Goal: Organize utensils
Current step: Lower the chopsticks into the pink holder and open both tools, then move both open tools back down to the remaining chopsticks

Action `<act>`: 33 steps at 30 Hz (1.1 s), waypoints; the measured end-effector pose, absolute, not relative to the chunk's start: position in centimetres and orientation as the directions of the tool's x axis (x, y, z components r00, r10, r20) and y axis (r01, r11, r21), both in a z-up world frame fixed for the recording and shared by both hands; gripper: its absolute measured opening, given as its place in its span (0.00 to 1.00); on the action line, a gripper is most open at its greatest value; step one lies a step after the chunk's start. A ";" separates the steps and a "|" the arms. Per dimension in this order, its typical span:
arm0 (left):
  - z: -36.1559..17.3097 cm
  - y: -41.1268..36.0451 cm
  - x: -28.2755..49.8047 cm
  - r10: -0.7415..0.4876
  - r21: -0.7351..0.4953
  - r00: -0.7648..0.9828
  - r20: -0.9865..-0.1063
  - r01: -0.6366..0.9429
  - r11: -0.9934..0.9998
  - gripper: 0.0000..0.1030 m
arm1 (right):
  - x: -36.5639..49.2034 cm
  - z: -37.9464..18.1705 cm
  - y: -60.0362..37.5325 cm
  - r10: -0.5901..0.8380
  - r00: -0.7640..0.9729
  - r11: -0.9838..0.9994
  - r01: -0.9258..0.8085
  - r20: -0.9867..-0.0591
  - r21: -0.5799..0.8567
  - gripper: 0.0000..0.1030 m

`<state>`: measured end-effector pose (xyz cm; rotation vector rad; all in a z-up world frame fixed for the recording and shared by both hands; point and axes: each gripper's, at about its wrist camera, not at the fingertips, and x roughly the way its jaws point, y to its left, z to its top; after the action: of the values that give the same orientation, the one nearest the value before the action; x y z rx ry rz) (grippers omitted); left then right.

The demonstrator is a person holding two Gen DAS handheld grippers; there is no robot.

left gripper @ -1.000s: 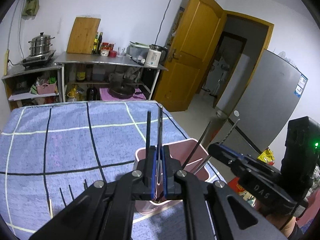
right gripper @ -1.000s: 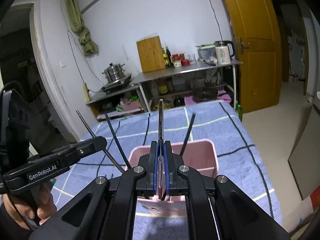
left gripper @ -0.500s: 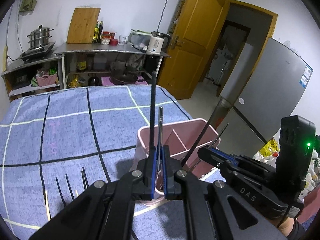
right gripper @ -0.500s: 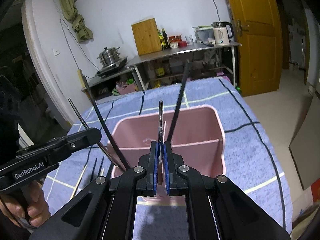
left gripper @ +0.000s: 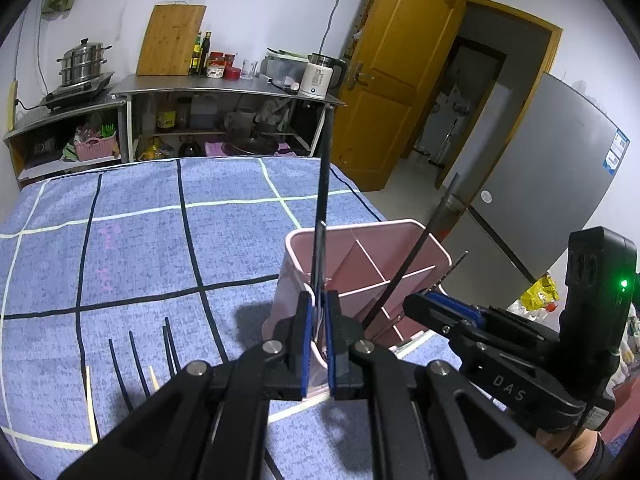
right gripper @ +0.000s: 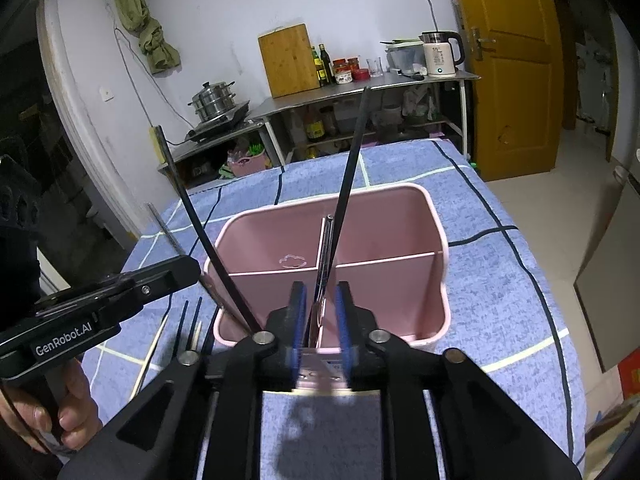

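Note:
A pink divided utensil holder [left gripper: 416,236] [right gripper: 436,248] stands on the blue checked tablecloth. My left gripper [left gripper: 317,332] is shut on a black chopstick [left gripper: 325,176] and a thin metal utensil, held upright over the holder's near left corner. My right gripper [right gripper: 322,320] has its pads slightly apart around a metal utensil [right gripper: 325,256] standing in the holder's front compartment. A black chopstick [right gripper: 350,160] leans beside it. The left gripper [right gripper: 120,296] shows at the left of the right wrist view, with another black chopstick [right gripper: 192,216].
Several black chopsticks [left gripper: 138,364] and pale wooden ones [left gripper: 91,404] lie on the cloth left of the holder. Steel shelves [left gripper: 224,88] with a kettle, bottles and a cutting board stand behind the table. A yellow door and a grey fridge are to the right.
Both grippers have lowered towards the holder, which looms larger. The right gripper's pads have parted a little around the metal utensil.

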<state>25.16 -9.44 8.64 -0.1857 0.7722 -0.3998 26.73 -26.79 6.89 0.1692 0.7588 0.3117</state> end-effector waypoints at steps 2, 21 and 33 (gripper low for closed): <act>9.0 -9.2 24.9 -0.420 -0.312 0.652 -0.632 0.282 0.907 0.14 | 26.3 7.2 -27.0 0.334 0.692 0.941 -0.210 -0.641 0.264 0.27; 10.0 -0.9 16.1 -0.320 -0.286 0.775 -0.545 0.187 0.940 0.41 | 19.7 9.9 -24.7 0.425 0.716 0.905 -0.321 -0.554 0.279 0.27; 5.6 3.7 12.0 -0.261 -0.288 0.738 -0.622 0.094 0.953 0.49 | 17.0 7.1 -20.3 0.488 0.627 0.870 -0.406 -0.608 0.279 0.27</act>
<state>12.04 3.66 5.60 -0.2448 0.7156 -0.1971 17.00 -20.26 7.05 0.1193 0.7316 0.5139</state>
